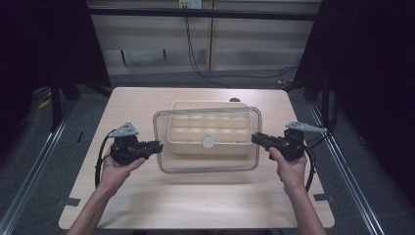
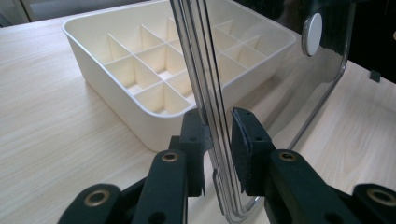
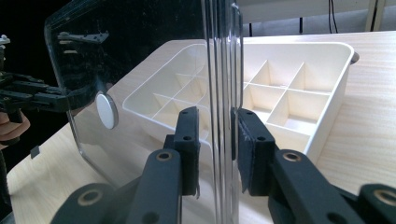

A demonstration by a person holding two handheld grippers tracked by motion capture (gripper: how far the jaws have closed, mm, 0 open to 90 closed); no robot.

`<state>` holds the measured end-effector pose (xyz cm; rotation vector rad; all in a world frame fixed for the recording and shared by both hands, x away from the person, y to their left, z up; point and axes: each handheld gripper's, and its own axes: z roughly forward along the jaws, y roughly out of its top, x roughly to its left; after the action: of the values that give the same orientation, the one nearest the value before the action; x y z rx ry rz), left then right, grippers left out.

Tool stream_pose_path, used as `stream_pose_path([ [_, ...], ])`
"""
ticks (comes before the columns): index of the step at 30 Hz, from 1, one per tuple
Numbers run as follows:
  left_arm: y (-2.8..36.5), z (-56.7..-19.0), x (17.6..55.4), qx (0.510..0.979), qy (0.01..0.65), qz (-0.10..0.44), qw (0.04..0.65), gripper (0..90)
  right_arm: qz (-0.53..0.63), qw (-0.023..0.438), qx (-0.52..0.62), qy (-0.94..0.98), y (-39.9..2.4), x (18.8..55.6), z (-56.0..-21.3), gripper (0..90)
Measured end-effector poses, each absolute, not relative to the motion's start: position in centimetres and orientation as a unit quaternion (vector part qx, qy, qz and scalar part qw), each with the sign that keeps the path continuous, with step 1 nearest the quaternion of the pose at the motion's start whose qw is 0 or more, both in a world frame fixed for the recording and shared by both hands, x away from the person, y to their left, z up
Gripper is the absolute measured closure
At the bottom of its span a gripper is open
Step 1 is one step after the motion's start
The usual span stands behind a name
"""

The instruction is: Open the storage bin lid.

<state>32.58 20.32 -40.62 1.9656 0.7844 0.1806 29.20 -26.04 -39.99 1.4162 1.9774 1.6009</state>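
While both grippers, left [image 1: 155,145] and right [image 1: 257,137], clamp the clear lid [image 1: 208,166] by its ends above the cream tray [image 1: 172,142], uneven lowering could jam or drop it.

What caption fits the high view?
Two grippers, left and right, hold a clear lid above a divided tray.

Clear lid [image 1: 207,166] covers the compartment tray [image 1: 209,147]; table [image 1: 195,205] around lies open.

A light wooden table [image 1: 147,200] stands before pale cabinets [image 1: 244,34] with black cables [image 1: 195,58] behind.
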Motion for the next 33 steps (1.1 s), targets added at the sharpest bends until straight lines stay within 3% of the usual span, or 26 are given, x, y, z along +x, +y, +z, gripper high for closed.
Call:
stream_pose_path([
  [33, 20.8, -41.9, 28.2, 0.831, 0.313, 0.047, 0.457, 75.1, 0.527, 0.058, 0.493, 0.690, -25.9, 24.0, -42.6, 72.1],
])
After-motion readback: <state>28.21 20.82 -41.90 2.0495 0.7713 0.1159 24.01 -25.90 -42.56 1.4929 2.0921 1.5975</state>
